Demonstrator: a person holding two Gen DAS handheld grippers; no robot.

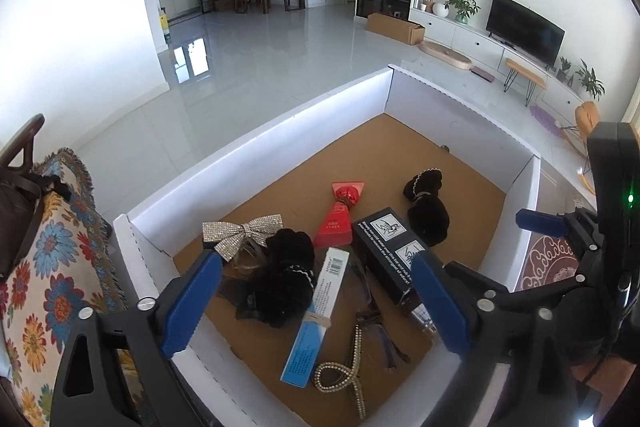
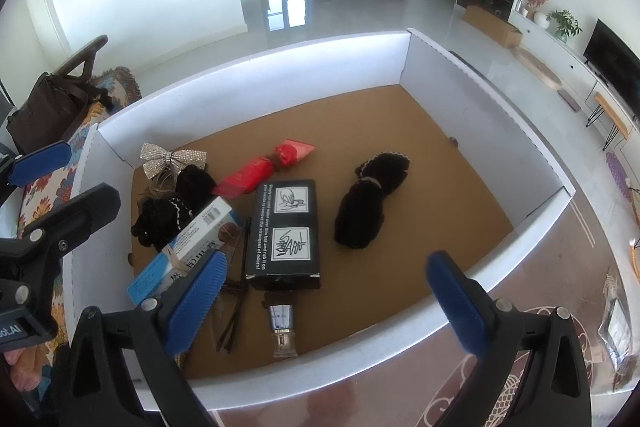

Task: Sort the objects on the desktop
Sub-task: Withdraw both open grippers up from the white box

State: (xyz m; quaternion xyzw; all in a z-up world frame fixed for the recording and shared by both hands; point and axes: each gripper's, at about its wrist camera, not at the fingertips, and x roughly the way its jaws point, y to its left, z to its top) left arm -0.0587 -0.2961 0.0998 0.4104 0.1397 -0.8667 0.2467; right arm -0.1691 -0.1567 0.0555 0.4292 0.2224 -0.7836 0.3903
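Bright living room behind, pale tiled floor, and up front a big white-walled box (image 2: 256, 63) with a brown cardboard floor, where everything is gathered. It reads as the collecting tray, since the clutter crowds its near-left corner while the far side lies bare. Largest inside is the black printed carton (image 2: 285, 227), flat, with a small glass bottle (image 2: 284, 331) poking out of its near end. To its right, on its own, a black velvet scrunchie (image 2: 366, 205); a second black scrunchie (image 2: 176, 211) bunches at the left, just beside the blue-and-white box (image 2: 192, 247). Then the red wrapped packet (image 2: 260, 169), the sparkly bow (image 2: 172, 157) (tucked against the wall) and dark-framed glasses (image 1: 376, 323). Both tools hover above the near rim, tilted steeply down: left gripper (image 1: 316, 301) with jaws spread wide, nothing between them; right gripper (image 2: 326, 301) likewise gaping and empty-handed.
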